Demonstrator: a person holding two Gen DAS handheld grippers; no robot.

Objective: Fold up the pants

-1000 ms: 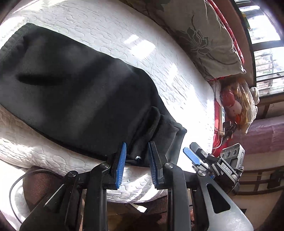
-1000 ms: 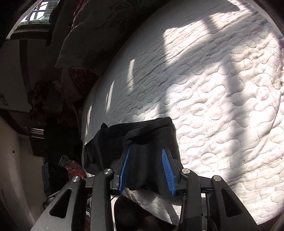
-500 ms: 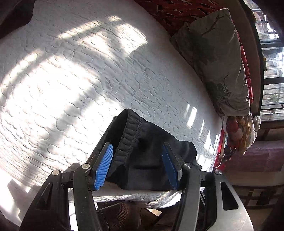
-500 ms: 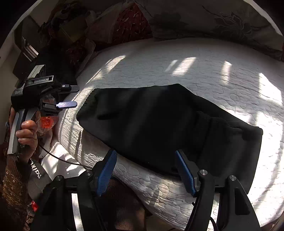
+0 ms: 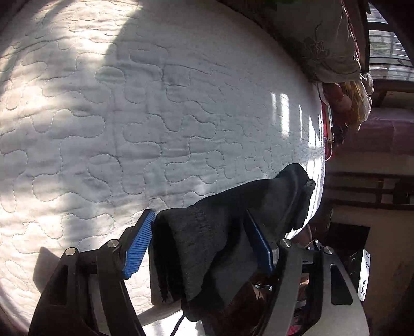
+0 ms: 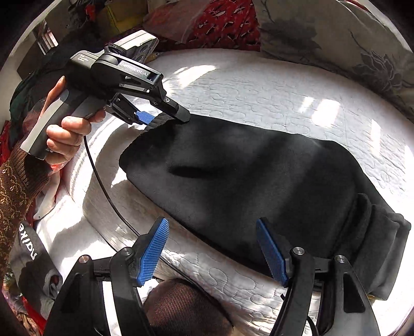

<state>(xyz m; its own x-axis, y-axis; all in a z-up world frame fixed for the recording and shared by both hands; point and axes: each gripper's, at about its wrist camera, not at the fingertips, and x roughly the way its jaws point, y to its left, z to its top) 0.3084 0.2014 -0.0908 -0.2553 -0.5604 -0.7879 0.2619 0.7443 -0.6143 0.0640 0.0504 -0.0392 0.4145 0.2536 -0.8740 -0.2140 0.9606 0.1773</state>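
The black pants (image 6: 253,175) lie lengthwise on the white quilted mattress (image 6: 258,90), cuffs bunched at the right end. In the right wrist view my left gripper (image 6: 161,116) sits at the left end of the pants, its fingers straddling the waistband edge. In the left wrist view that waistband end (image 5: 207,232) lies between my left gripper's (image 5: 199,232) blue pads (image 5: 138,245), jaws wide apart, not clamped. My right gripper (image 6: 214,248) is open and empty, hovering over the near edge of the pants.
Floral pillows (image 6: 336,33) and red patterned fabric (image 6: 227,23) line the far side of the bed. A cable (image 6: 108,196) runs from the left gripper. Clothes and a dark bag (image 6: 28,248) lie left of the bed. A window (image 5: 385,49) is at the right.
My left gripper has moved onto the waistband end, which now lies between its open jaws. My right gripper let go of the cuff end, opened and pulled back.
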